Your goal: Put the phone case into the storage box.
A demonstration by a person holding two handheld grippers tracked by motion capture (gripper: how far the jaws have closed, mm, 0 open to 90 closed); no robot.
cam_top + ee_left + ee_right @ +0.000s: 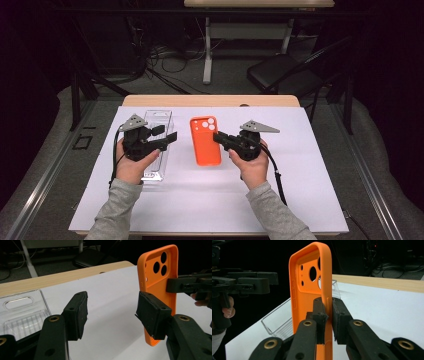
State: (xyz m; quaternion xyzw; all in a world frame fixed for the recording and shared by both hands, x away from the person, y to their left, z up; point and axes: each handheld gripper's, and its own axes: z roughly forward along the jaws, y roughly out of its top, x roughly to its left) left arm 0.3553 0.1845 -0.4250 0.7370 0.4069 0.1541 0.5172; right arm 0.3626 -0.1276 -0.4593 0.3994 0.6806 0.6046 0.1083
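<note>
An orange phone case (205, 142) is held about upright over the white sheet, camera holes at its top end. My right gripper (218, 137) is shut on the case's long edge; the pads pinch the rim (328, 315) of the case (308, 290). Whether the case's lower end touches the sheet I cannot tell. My left gripper (167, 136) is open with nothing between its pads (112, 312), left of the case (156, 282) and above a clear plastic tray (159, 117). The right gripper (185, 285) is seen from the left one, and the left gripper (249, 282) from the right.
The clear tray (22, 312) (278, 325) lies on a white sheet (280, 165) that covers most of the wooden table (210, 100). Beyond the far edge are a black chair (285, 72), a desk leg (207, 50) and floor cables.
</note>
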